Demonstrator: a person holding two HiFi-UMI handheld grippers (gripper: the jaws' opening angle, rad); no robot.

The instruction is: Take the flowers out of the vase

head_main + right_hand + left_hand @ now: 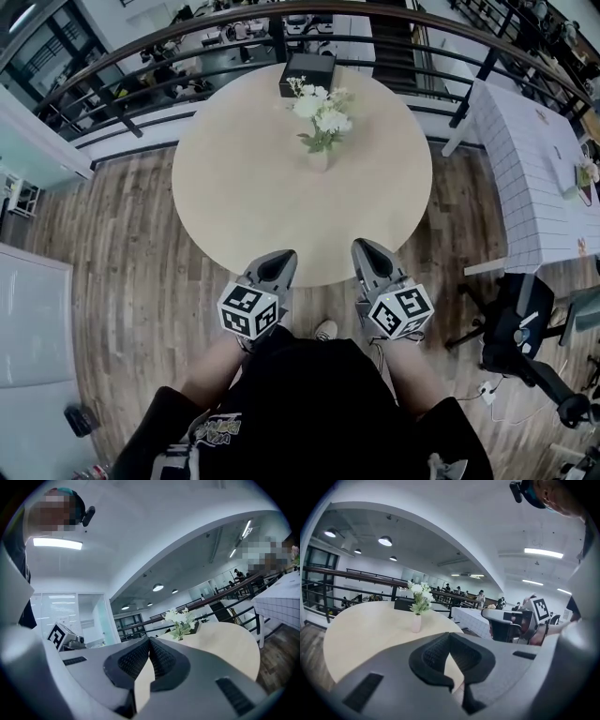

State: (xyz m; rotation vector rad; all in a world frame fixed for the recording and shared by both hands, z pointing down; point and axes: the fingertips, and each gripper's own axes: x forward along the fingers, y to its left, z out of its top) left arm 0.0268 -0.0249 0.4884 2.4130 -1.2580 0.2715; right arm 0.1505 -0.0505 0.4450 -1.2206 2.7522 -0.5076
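1. A brown wood-plank floor runs under everything, edged at the far side by a dark metal railing.
2. A round, pale beige desk stands in the middle, its near edge just ahead of the person.
3. A white desk with a grid pattern sits off to the right, apart from the round one.
4. The person in a black shirt stands at the near edge of the round desk, one gripper in each hand.
5. A black swivel office chair stands on the floor at the right.
6. A black rectangular box rests at the far edge of the round desk, just behind the flowers.
7. The grey left gripper and the grey right gripper hover side by side over the near edge of the desk. Each has its jaws pressed together with nothing between them.
8. The white flowers with green leaves stand upright in their vase, well away from both grippers.
9. The small pale vase sits on the far half of the round desk.
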